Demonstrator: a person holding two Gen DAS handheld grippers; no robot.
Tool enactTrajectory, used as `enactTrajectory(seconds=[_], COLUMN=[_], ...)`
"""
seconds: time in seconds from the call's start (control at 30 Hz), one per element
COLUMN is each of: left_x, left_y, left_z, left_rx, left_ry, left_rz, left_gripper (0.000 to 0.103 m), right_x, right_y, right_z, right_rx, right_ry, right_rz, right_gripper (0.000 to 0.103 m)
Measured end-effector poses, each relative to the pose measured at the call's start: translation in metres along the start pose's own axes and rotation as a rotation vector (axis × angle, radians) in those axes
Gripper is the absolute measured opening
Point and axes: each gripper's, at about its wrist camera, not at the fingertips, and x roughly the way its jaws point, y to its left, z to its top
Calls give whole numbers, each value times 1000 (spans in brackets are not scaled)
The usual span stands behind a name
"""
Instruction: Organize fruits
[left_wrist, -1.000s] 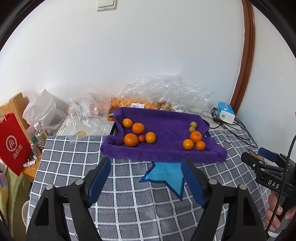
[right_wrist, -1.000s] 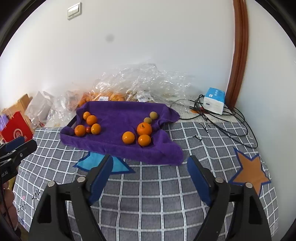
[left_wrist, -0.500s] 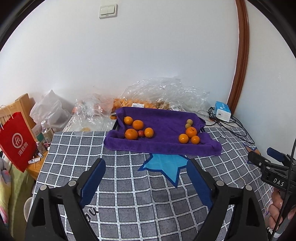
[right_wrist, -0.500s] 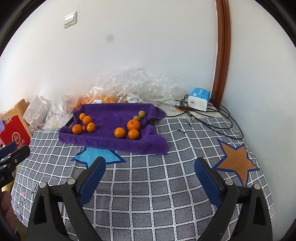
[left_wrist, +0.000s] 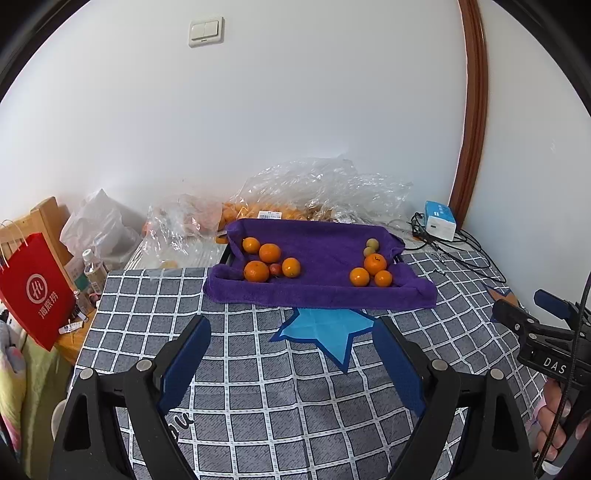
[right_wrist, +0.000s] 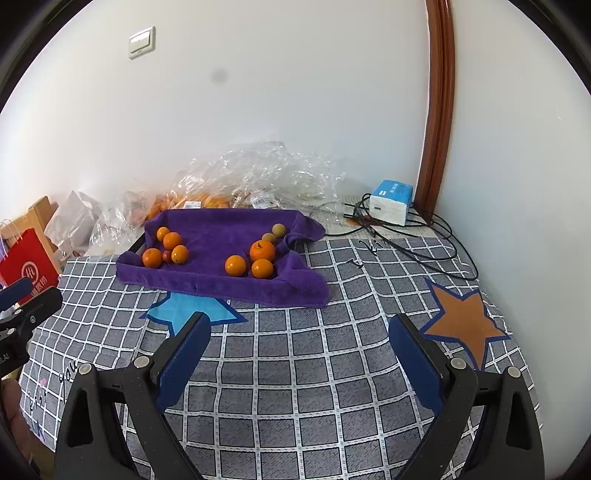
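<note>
Sitting on the purple towel (left_wrist: 325, 266) are two bunches of fruit, and the towel looks like it's draped over a tray, edges humped up into a soft fuzzy rim. Left bunch (left_wrist: 267, 258): four round glossy oranges with one little red fruit tucked in among them. Right bunch (left_wrist: 371, 269): three oranges, plus two small dull greenish-tan balls just behind them. The towel lies at the far end of the counter (left_wrist: 258, 387), which wears a grey cloth gridded in white, and a blue star patch (left_wrist: 325, 328) pokes out from under the towel's near edge.

Compared with a second ago, both views have backed off, so the towel looks smaller and farther away, and both sets of tongs stand wider than they did. Left tongs (left_wrist: 291, 354) are spread with nothing between the blue pads; right tongs (right_wrist: 299, 354) same deal, spread and empty. Crinkly clear plastic bags (left_wrist: 325, 192) are heaped behind the towel against the wall.
</note>
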Motion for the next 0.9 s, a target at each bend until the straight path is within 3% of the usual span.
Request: enactTrajectory(seconds=[0.9], left_x=[-3], left_y=[-2], left_z=[0], left_rx=[-1], left_ry=[0], left_rz=[-6], left_gripper=[89], right_x=[-7], right_y=[-1], right_z=[2], right_rx=[13], right_ry=[-14], right_rz=[4], right_gripper=[97])
